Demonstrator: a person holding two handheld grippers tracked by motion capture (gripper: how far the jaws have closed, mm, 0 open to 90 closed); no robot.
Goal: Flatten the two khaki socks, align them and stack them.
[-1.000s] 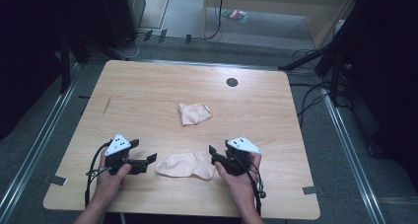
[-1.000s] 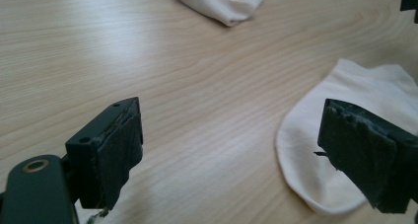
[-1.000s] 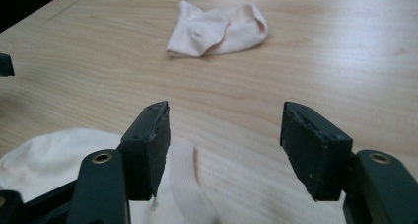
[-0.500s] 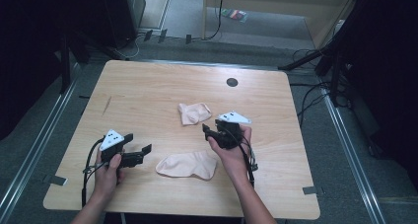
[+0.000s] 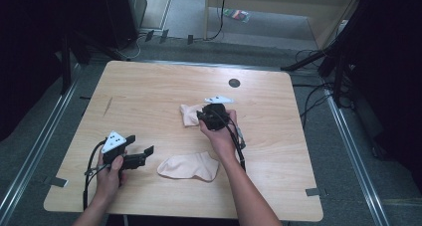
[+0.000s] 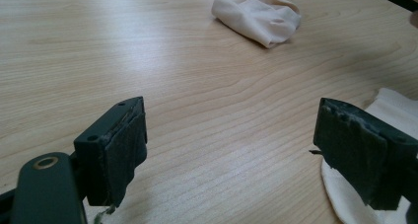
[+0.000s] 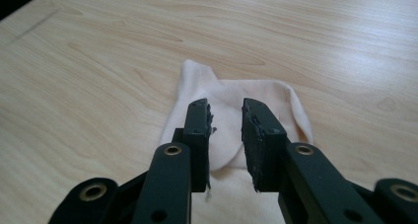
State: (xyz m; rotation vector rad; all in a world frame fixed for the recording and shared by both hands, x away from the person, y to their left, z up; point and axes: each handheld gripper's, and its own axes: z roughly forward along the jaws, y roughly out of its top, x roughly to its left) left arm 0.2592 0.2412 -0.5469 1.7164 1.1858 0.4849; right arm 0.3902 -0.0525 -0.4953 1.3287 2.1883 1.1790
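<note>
Two pale cream socks lie on the wooden table. The far sock is crumpled near the middle. The near sock lies flat by the front edge. My right gripper hovers at the far sock's right end. Its jaws have just been closing to a narrow gap, and the sock shows below that gap, not pinched. My left gripper stands wide open left of the near sock, with bare wood between its jaws.
A dark round hole sits in the tabletop behind the right gripper. Bare wood spreads across the left and back of the table. Cables and metal rails run along the floor around it.
My right hand has moved from the near sock's right end away to the far sock, and its jaws have narrowed. The left gripper has stayed put.
</note>
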